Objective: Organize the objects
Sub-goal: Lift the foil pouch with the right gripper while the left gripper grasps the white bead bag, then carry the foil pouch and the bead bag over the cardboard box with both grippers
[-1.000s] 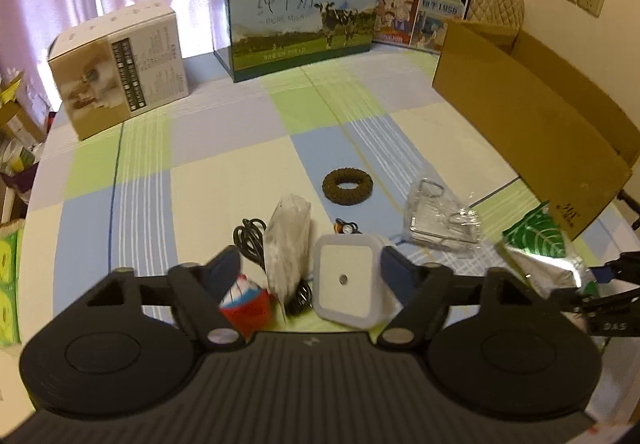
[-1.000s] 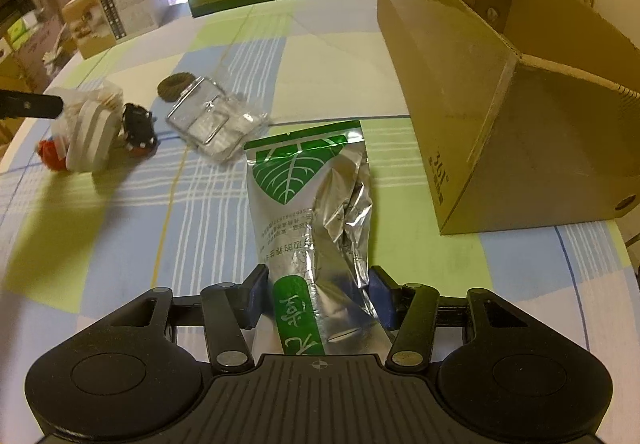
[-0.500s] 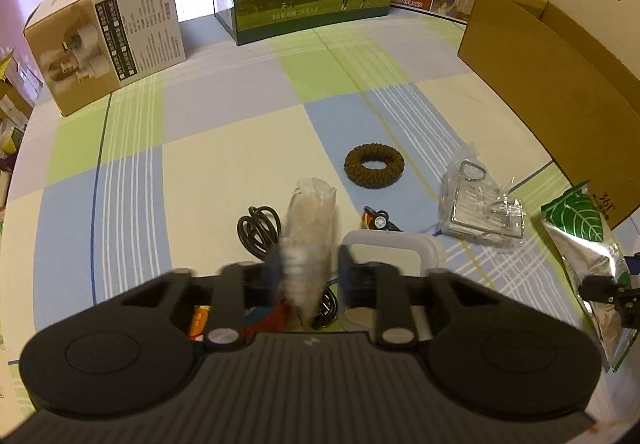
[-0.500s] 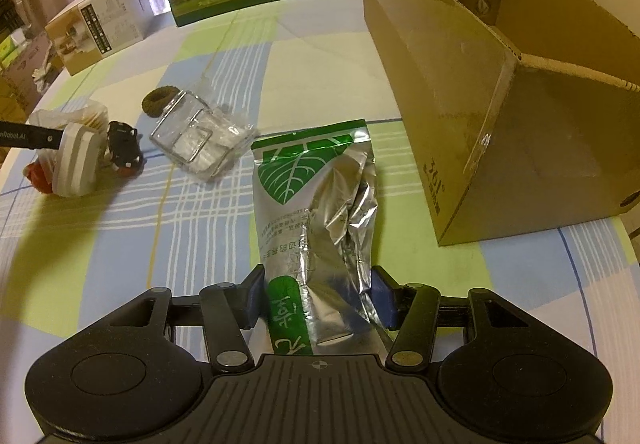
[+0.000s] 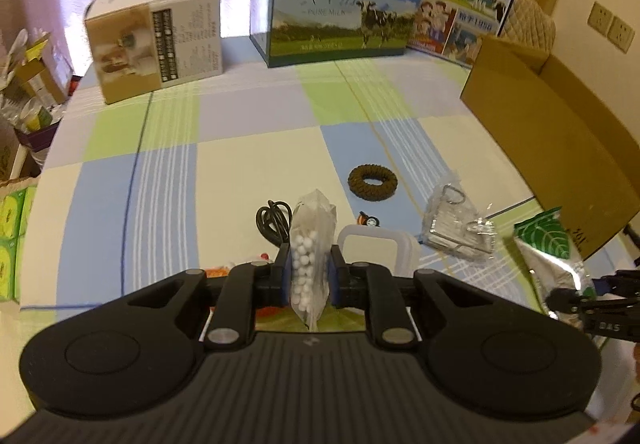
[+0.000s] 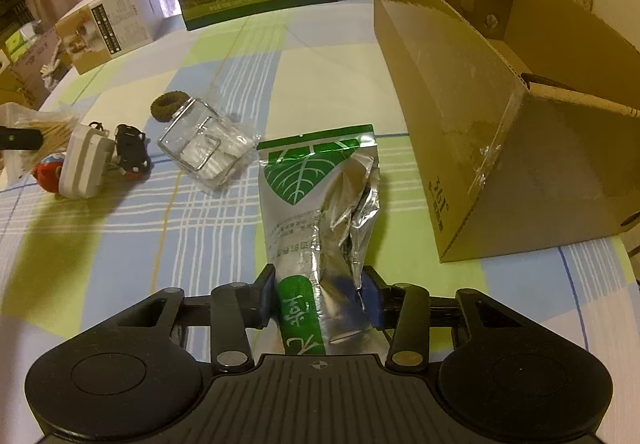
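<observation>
The bead bag [image 5: 310, 264] stands upright between the fingers of my left claw [image 5: 309, 276], pinched at its lower half with its top poking up toward 12 o'clock, so that claw is clamped on it. The foil pouch [image 6: 320, 211] lies flat on the cloth [image 6: 328, 55], its green end squeezed between the fingers of my right claw [image 6: 318, 300] and its leaf end pointing to 12 o'clock; that claw is clamped too. I judge this to be the pick-up step, both grips made and neither item yet in the carton [image 6: 500, 115]. In the right view the carton sits at about 2 o'clock from the pouch, open at the top, its near wall just beside the pouch's far corner. In the left view it is far off at 3 o'clock. Left behind by the bead bag are the white plug [image 5: 378, 248] at 3 o'clock, the black cable [image 5: 272, 222] at 10 o'clock, a small toy car [image 5: 370, 220], the brown ring [image 5: 373, 181] at 1 o'clock and the clear packet [image 5: 456, 224] further right. Next, I reckon, each load must be raised clear of the cloth and carried over the carton's rim before I let go; the pouch is crumpled and slick, so it could slip. The bead bag has the longer trip and must pass over the packet.
</observation>
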Demonstrator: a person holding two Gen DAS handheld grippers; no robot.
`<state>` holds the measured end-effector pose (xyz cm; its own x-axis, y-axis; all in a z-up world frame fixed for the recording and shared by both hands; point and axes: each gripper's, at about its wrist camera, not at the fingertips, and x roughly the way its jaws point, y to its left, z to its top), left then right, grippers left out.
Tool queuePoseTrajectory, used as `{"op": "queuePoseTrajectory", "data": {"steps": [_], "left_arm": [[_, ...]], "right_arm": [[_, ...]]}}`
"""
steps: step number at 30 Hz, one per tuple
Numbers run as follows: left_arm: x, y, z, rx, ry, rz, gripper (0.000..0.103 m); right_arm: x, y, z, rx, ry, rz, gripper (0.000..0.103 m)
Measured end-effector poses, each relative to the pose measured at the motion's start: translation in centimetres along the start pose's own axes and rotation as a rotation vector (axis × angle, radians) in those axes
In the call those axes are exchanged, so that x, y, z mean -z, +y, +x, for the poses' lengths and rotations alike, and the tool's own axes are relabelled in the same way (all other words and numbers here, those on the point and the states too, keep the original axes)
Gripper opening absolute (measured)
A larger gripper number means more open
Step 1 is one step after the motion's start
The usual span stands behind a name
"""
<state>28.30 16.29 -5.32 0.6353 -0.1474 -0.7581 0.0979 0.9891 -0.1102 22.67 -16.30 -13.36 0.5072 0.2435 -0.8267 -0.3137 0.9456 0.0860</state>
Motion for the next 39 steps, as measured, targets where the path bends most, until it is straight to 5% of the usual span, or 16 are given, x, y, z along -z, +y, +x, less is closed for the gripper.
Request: {"op": "queuePoseTrajectory", "data": {"steps": [20, 39], "left_arm": [[0.2, -8.0, -6.9, 0.142, -0.117, 0.03, 0.014], [-4.2, -20.0, -6.4, 0.309, -0.204, 0.147, 0.014]], "right_arm": [[-1.2, -0.3, -8.8, -0.174, -0.135, 0.032, 0.039], [-4.6, -8.7, -16.1, -0.132, -0.28, 0.082, 0.039]]}}
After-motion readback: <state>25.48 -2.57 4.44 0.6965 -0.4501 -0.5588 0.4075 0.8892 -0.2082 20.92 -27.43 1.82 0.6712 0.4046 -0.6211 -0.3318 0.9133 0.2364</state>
